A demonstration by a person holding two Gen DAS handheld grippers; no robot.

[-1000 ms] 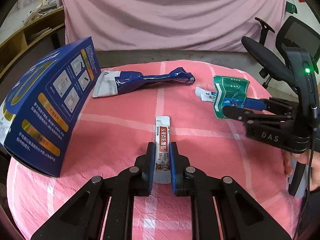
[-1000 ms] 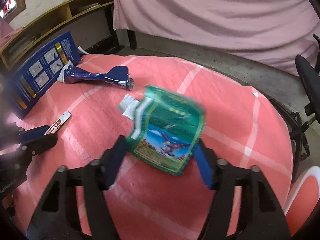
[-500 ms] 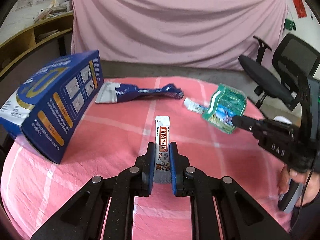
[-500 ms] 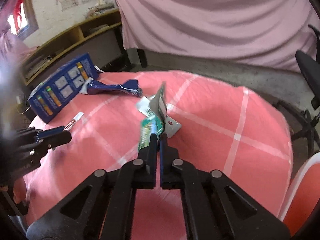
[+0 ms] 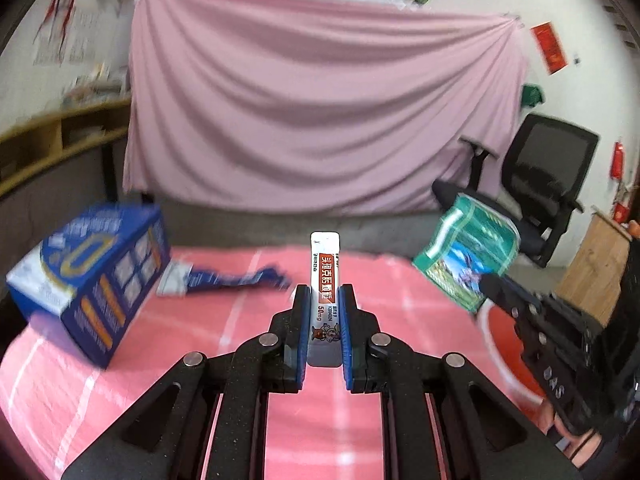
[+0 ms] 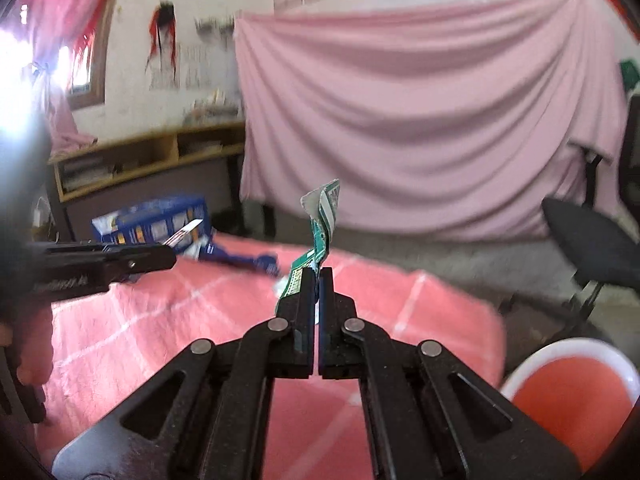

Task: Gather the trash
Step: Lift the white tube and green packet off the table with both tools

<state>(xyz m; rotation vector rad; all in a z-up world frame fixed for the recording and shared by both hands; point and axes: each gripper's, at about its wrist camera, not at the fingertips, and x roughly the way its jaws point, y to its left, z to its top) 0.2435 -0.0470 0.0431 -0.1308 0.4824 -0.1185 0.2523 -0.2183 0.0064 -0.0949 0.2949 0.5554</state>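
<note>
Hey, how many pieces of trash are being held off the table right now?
2. The white sachet is clamped in the left hand-held gripper; the green packet is pinched in the right hand-held gripper. A crumpled blue wrapper lies on the table.

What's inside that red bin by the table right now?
Nothing shows inside the red bin: the visible part of its interior is bare red. Its near side is cut off by the frame edge and the right gripper, so that part is unseen.

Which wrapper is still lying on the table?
The crumpled dark blue wrapper beside the blue box; the white sachet and green packet are gripped.
</note>
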